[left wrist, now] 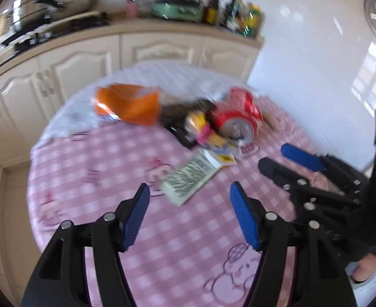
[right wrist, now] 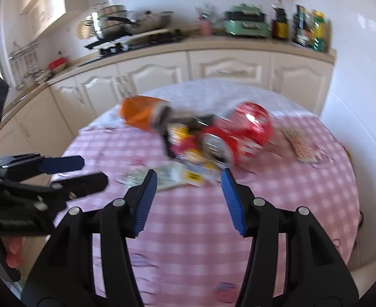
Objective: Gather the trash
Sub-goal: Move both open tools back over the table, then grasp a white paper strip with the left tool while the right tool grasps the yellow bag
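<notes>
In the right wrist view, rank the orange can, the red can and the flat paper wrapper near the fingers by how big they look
1. red can, largest.
2. orange can.
3. paper wrapper, partly hidden behind the fingers, so its rank is unsure.
Motion blur makes all outlines rough.

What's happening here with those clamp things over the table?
A person holds one set of tongs in each hand over a round table with a pink checked cloth. The left tongs and the right tongs are both open and empty. In the middle of the table lies a heap of trash: an orange can, a crushed red can, some yellow wrappers and a flat paper packet. Nothing has been picked up yet; both tongs point toward the pile.
</notes>
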The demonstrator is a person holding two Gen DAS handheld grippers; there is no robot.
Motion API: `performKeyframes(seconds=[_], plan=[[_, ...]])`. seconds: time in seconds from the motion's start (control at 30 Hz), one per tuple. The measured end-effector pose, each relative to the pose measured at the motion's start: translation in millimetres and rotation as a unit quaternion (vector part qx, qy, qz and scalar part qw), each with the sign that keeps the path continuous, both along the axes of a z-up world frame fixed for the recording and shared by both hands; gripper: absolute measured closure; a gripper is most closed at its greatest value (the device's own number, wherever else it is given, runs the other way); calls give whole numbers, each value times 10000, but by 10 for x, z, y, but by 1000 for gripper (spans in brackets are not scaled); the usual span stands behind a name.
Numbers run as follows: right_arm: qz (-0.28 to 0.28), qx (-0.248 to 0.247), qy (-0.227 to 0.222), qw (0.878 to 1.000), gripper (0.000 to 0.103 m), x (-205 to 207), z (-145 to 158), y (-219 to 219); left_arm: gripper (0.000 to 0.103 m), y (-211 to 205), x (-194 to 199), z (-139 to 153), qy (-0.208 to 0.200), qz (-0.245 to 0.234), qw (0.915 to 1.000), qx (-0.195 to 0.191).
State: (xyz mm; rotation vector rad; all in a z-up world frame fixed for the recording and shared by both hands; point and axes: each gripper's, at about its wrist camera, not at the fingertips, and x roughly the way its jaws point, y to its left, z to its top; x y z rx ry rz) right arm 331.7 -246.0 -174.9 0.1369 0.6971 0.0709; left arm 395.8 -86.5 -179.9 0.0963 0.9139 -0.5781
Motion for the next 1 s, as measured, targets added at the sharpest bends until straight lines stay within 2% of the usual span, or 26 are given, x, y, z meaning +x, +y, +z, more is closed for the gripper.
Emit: performKeyframes(seconds=[0.17, 0.37, 0.4, 0.47, 0.5, 0.57, 0.67, 0.9, 1.0], plan=[[-88, 148, 117, 9998, 50, 27, -121, -226, 39, -298, 156, -284, 138, -221, 9993, 252], [-58, 303, 135, 9994, 49, 107, -161, -297, 40, -472, 276, -487, -209, -319, 9947, 960], [-64, 324, 140, 9994, 49, 126, -166, -307, 43, -472, 266, -496, -251, -327, 9947, 942], [-71, 339, 144, 9993, 48, 140, -173, -307, 70, -452, 260, -487, -292, -284, 9952, 888], [-64, 342, 157, 9993, 48, 155, -175, -299, 73, -425, 271, -475, -269, -246, 9956, 867], [-22, 340, 166, 9993, 48, 185, -177, -260, 92, -373, 286, -471, -272, -141, 9960, 837], [103, 263, 171, 9995, 48, 234, -163, -154, 99, -252, 243, -451, -238, -55, 9972, 703], [483, 8, 177, 9987, 48, 391, -109, 192, 100, 104, 177, -432, 64, 290, 9994, 187], [615, 245, 346, 9972, 48, 520, -142, 298, 100, 249, 121, -432, 158, 360, 9992, 91]])
